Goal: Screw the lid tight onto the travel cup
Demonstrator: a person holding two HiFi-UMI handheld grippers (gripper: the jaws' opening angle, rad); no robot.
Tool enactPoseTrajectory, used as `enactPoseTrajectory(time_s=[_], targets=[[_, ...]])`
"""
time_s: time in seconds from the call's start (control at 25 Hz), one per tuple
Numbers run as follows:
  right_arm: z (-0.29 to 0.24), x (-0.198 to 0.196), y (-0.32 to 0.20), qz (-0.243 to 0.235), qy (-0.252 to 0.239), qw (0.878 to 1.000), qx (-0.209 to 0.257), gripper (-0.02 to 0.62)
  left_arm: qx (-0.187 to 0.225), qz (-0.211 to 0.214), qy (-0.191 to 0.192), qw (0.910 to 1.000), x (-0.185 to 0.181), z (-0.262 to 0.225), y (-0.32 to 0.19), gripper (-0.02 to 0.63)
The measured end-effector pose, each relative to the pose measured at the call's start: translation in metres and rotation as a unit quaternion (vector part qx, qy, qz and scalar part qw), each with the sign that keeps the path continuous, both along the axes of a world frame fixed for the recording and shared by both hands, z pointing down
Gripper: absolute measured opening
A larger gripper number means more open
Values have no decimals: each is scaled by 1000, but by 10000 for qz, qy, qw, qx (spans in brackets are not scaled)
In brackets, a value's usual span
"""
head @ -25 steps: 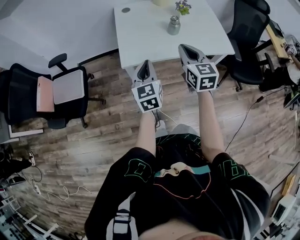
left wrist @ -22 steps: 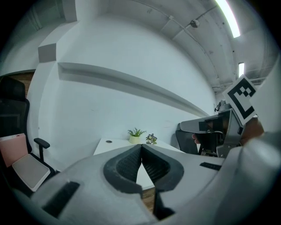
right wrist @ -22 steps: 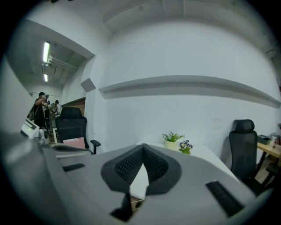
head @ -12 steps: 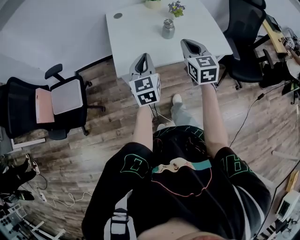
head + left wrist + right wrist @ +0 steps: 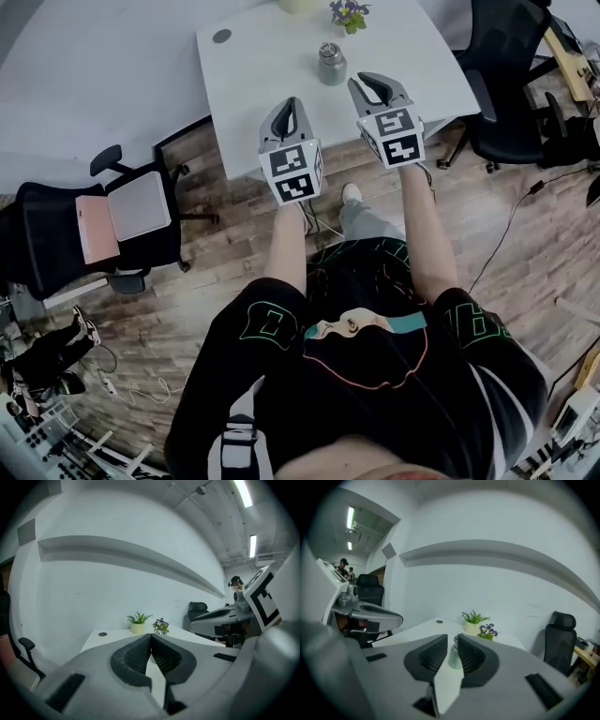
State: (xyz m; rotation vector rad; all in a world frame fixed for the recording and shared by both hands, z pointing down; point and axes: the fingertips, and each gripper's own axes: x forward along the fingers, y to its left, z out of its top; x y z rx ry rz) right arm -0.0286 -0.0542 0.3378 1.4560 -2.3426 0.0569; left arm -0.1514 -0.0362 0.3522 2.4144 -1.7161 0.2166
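Closer to travel cup (image 5: 330,64) now: left claw (image 5: 290,101) pressed together, right claw (image 5: 375,82) just parting (empty).

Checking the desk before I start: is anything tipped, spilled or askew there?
Nothing stands out. The travel cup stands upright on the white table, the flowers upright behind it; no spill shows.
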Motion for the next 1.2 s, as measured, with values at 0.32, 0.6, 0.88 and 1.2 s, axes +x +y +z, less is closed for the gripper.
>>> enactPoseTrajectory(time_s=[0.32, 0.6, 0.88, 1.2], targets=[[43, -8, -58, -663, 111, 9970, -387, 163, -523, -309, -55, 9981, 7, 46, -49, 9], [65, -10, -99, -1203, 15, 9911, -571, 228, -687, -485, -107, 9964, 16, 67, -86, 9], [81, -24, -117, -1777, 369, 9804, -772, 272, -947, -539, -327, 9935, 19, 90, -99, 9], [82, -33, -123, -1996, 773, 9741, -734, 271, -1197, -143, -406, 9919, 35, 109, -98, 92]])
